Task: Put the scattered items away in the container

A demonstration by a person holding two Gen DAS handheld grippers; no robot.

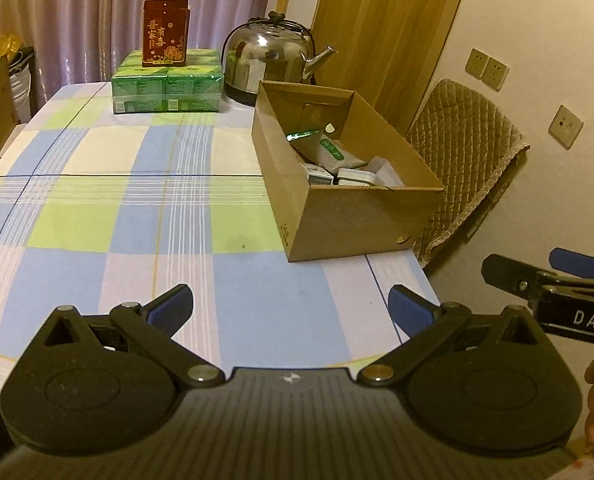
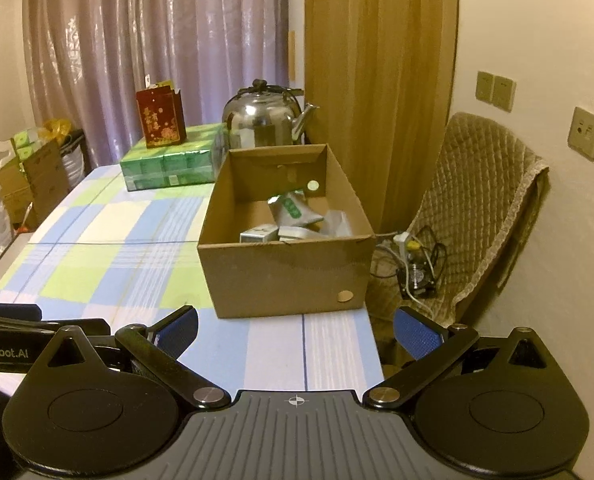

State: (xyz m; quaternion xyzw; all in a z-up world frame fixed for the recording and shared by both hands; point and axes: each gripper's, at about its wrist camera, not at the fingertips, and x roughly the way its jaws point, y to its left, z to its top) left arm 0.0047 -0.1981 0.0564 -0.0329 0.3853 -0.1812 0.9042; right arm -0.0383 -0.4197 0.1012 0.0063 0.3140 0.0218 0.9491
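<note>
An open cardboard box [image 1: 361, 220] [image 2: 285, 276] sits at the table's right edge. Inside it lie a white pouch with a green label [image 1: 331, 152] [image 2: 293, 210], small white cartons [image 1: 355, 178] [image 2: 259, 235] and other packets. My left gripper [image 1: 291, 308] hovers open over the near part of the checked tablecloth, with nothing between its blue pads. My right gripper [image 2: 295, 330] is also open and empty, just short of the box's near wall. In the left wrist view the right gripper's fingers [image 1: 537, 276] show at the right edge.
A steel kettle [image 1: 271, 56] [image 2: 267, 120] stands behind the box. A green wrapped pack [image 1: 167, 80] [image 2: 171, 158] with a red gift bag [image 1: 165, 34] [image 2: 161, 118] on top sits at the far end. A quilted chair [image 1: 463, 168] [image 2: 477, 208] with cables stands right of the table.
</note>
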